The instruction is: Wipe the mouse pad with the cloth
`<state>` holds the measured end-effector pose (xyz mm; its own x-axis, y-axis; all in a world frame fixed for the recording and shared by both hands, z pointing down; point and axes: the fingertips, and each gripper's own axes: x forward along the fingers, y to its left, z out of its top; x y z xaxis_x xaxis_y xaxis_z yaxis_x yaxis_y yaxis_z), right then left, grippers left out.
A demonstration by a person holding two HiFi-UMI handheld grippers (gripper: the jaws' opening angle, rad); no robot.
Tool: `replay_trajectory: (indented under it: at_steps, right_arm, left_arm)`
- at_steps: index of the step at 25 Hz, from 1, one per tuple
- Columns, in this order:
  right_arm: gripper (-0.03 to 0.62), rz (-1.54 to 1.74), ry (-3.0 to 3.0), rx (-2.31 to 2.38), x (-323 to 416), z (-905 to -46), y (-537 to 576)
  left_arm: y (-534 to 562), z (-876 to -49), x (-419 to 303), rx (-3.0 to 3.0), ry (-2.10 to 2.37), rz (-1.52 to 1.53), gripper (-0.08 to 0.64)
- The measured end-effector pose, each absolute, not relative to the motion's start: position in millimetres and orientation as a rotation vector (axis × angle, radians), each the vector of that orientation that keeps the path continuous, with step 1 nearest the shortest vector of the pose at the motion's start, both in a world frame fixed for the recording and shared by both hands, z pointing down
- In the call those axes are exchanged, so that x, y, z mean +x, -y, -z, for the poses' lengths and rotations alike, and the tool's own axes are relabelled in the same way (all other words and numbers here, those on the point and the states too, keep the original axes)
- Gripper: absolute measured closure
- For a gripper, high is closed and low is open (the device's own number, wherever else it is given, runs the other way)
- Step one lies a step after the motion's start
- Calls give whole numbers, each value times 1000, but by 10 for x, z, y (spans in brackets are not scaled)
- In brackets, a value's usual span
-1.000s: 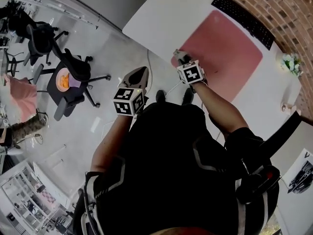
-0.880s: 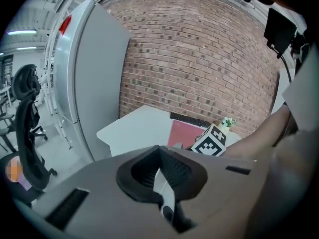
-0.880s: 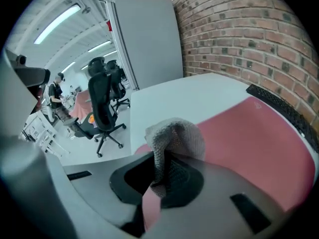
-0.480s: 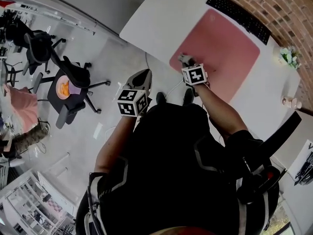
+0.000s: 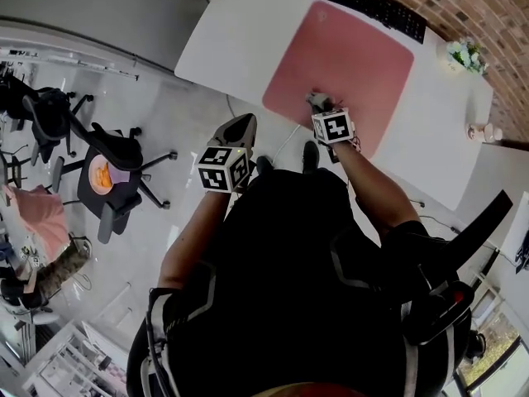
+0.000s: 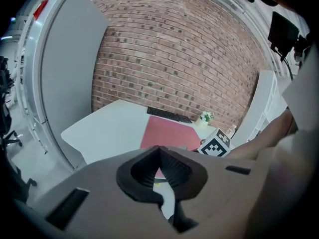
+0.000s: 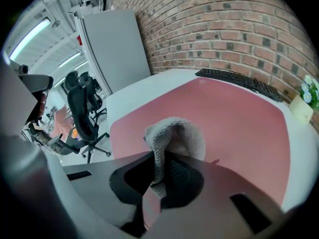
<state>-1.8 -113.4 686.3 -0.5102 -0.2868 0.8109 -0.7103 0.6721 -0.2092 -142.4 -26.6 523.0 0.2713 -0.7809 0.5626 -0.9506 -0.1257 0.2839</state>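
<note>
Grey cloth [image 7: 175, 133] is pinched by the right gripper [image 5: 318, 106], arm stretched over the pad [image 7: 234, 113]; the left gripper [image 6: 160, 153] is held alongside, off the desk, jaws pressed together.

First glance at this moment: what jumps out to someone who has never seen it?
The big red mouse pad on the white desk, beside the black keyboard at the brick wall. Near its front edge the right gripper pinches a grey knitted cloth over the pad. The left gripper hangs shut and empty, short of the desk.
</note>
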Motion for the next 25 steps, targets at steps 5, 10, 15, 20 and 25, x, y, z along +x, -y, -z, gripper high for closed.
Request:
replay_trajectory:
  at_steps: [5,10,15,20,25]
  right_arm:
    - [562,-721,2073,834,327,-6890,1061]
    - [563,-734,2050,910,645,-6905,1030]
    - [563,-771,2015,984,919,-6915,985]
    - [563,-803,1969,1062,1190,-6930,926]
    - [563,-834,1928,1138,1437,-6926,862]
  left_arm:
    - [372,-5272,-1261,1983,1500,-389,555]
    - [449,-5302,-1042,2038,1423,-409,555]
    - [491,-5336,-861,2082,1356,-422,555]
    - [551,-5339,-748,2116,1313,-429,555]
    - [583,-5328,-676,2147,1270,-432,555]
